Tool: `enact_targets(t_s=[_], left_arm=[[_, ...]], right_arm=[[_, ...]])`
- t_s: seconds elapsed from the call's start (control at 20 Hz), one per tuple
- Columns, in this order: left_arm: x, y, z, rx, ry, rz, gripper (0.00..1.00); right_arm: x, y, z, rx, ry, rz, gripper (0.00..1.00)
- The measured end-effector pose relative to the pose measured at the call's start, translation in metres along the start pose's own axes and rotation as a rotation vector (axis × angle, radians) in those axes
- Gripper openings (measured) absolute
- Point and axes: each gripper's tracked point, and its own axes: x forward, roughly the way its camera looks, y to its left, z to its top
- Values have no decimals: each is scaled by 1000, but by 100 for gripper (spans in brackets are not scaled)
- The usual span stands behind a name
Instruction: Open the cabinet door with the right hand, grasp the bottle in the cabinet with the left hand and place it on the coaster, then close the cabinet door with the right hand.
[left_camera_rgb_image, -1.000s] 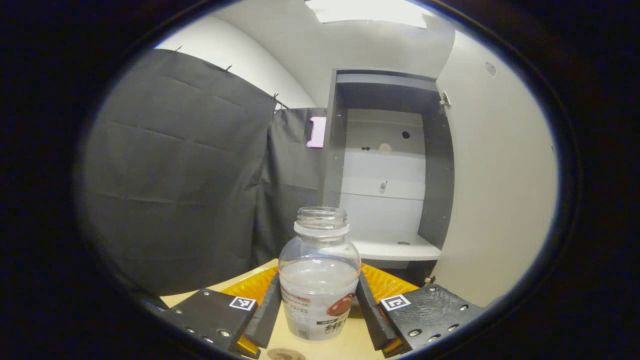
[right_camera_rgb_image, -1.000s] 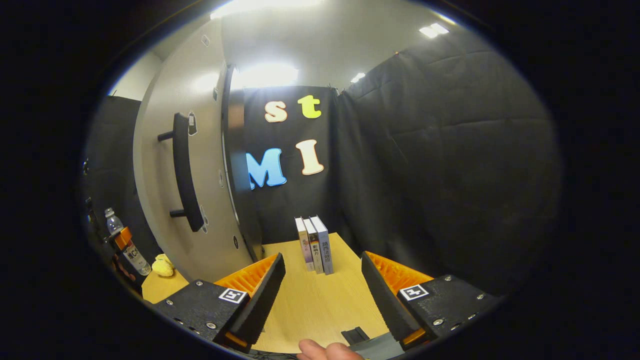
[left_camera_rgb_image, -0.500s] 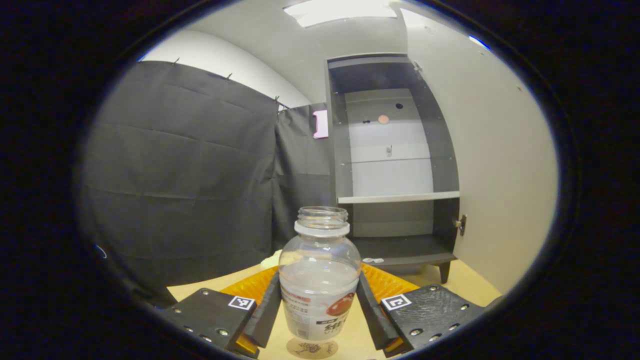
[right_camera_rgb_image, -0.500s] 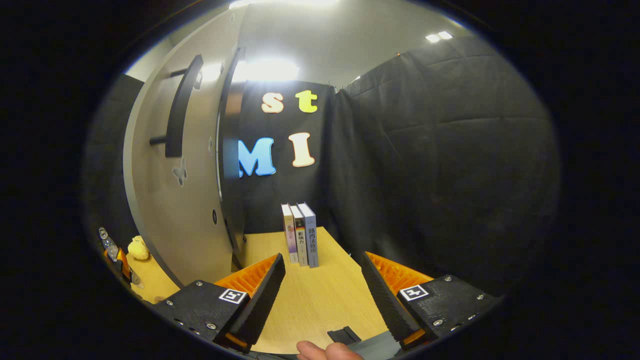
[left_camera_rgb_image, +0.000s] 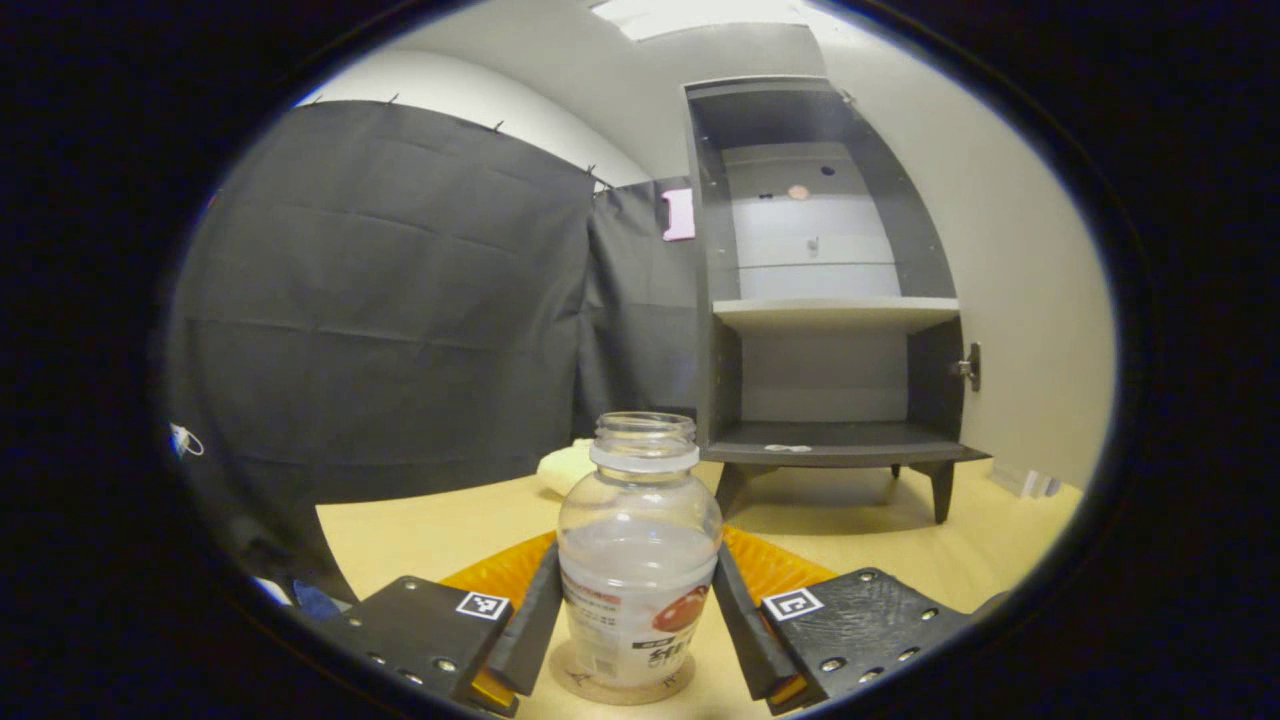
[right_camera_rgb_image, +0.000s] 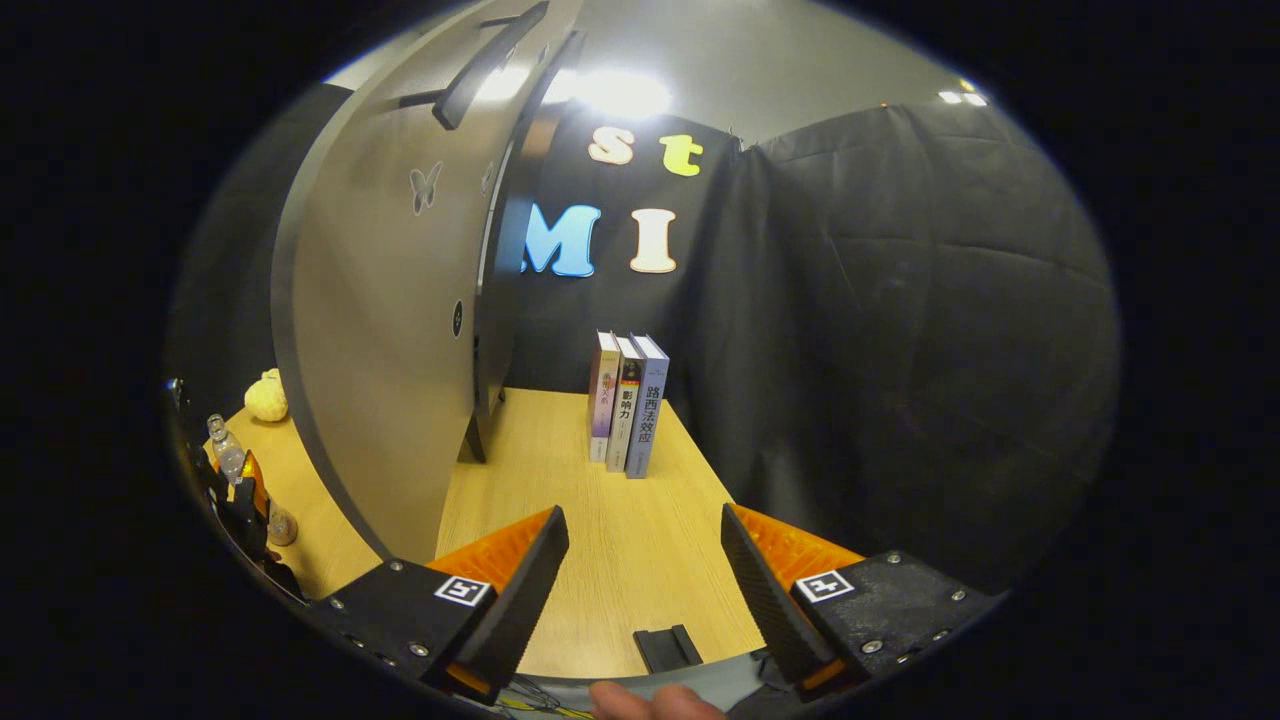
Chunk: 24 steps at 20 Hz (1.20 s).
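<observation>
Two of the three task steps look largely done. At the far left of the left gripper view hangs the black cloth wall (left_camera_rgb_image: 380, 300). Centre-low, the clear plastic bottle with a white neck ring and printed label (left_camera_rgb_image: 638, 560) is held between both fingers of the left tongs (left_camera_rgb_image: 636, 625), which are pressed against its sides. Its base is seen over the round brown coaster (left_camera_rgb_image: 620, 685) on the pale wooden bench (left_camera_rgb_image: 430, 520); whether it rests there or hangs just above cannot be told. To the right stands the dark cabinet with a white shelf (left_camera_rgb_image: 830, 315), left open.

In the right gripper view, the grey cabinet door with a black bar handle (right_camera_rgb_image: 390, 300) is swung out at the left, three upright books (right_camera_rgb_image: 627, 405) stand mid-bench, and the right tongs (right_camera_rgb_image: 645, 600) are spread wide, holding nothing.

Remaining, by this judgement: the bottle is to be released, and the door closed.
</observation>
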Motion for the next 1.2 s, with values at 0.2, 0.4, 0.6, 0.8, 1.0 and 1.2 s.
enact_targets(t_s=[0.2,0.4,0.6,0.8,1.0,1.2], left_arm=[[4,-2,-4,-34,-24,-19,80],[4,-1,-7,-37,-27,-28,82],[0,9,2,13,-43,-11,82],[0,12,27,2,-79,-8,83],[-4,20,57,10,-121,-7,84],[-7,14,92,7,-139,-26,85]], right_arm=[[3,7,0,6,11,24,94],[3,17,-5,-10,16,33,95],[2,17,-5,-32,17,31,95],[0,22,-5,-22,19,45,95],[-4,21,-2,-11,10,46,95],[-6,15,4,25,6,34,95]])
